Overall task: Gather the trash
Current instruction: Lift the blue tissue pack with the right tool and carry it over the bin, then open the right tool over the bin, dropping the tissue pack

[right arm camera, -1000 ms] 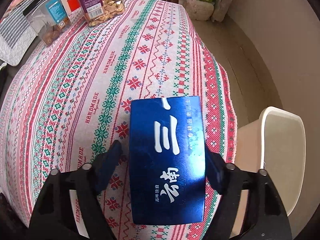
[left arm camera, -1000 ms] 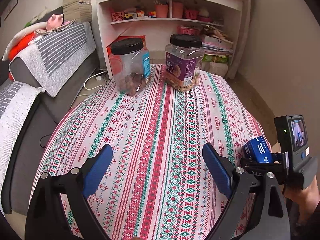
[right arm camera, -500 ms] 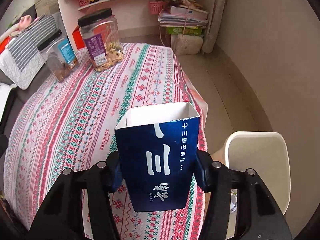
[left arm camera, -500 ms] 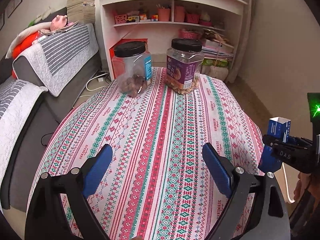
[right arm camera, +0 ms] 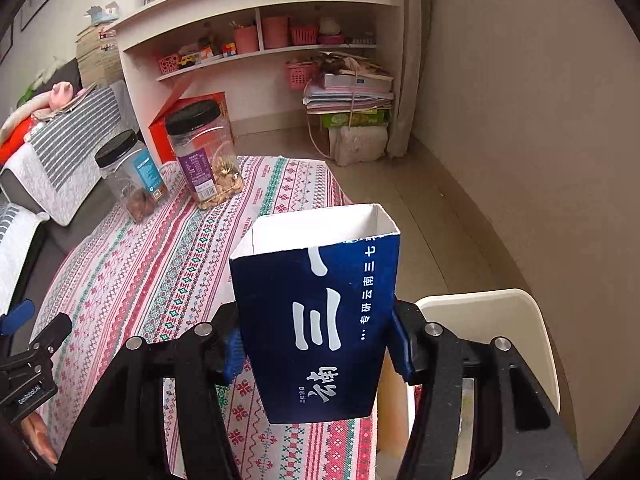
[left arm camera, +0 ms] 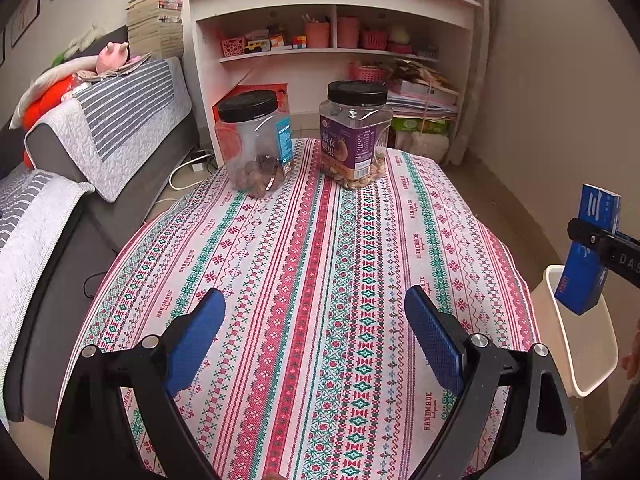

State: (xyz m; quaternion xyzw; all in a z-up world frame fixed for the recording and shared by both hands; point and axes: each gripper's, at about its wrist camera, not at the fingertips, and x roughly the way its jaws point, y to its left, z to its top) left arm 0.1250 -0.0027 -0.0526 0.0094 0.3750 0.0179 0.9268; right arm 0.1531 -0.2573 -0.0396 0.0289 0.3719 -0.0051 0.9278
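The right gripper (right arm camera: 316, 346) clenches an empty blue box (right arm camera: 316, 320), its open end up, above the desk's (left arm camera: 304, 264) right edge and over a cream bin (right arm camera: 516, 320) standing on the floor beside it. The left gripper (left arm camera: 316, 336) hangs released above the desk's near edge, grasping nothing. Two jars (left arm camera: 354, 132) stand at the far edge.

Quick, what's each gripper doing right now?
Left gripper: open, holding nothing.
Right gripper: shut on the blue carton.
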